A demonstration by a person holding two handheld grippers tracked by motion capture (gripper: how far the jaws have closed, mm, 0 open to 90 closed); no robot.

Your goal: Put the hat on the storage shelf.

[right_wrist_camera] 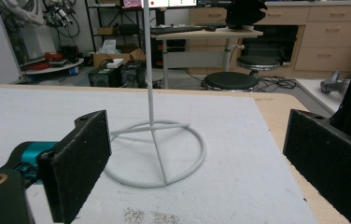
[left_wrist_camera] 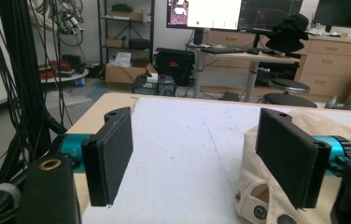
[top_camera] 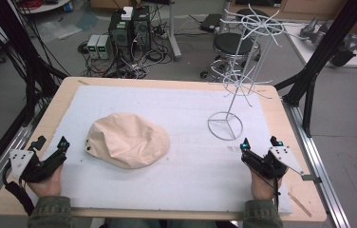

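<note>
Fingers (left_wrist_camera: 113, 154) of the left gripper (top_camera: 51, 145) stand spread wide with nothing between them, the black pads apart over the white mat (top_camera: 186, 166) near the table's (top_camera: 271, 102) front left corner; in the left gripper view the right-hand finger hangs just in front of the back edge of a cream flat cap (left_wrist_camera: 276, 186), whether touching it cannot be told, and a metal snap shows on the cap's rear strap. Across the table, the right gripper (top_camera: 259, 142) also holds its fingers (right_wrist_camera: 78, 161) wide apart and empty, aimed at the round wire base of a white wire hat stand (right_wrist_camera: 157, 154) that sits just ahead of them on the mat. From the high view, the cap (top_camera: 128, 140) lies crown up on the left half of the mat, just beside the left gripper and well apart from the stand (top_camera: 236, 85), which rises upright on the right half with two tiers of curved wire arms. A person's hands in olive sleeves hold both grippers at the near edge of the table. Beyond the far edge, computer cases (top_camera: 129, 28) with tangled cables and a black stool (top_camera: 232, 45) stand on the grey floor.
</note>
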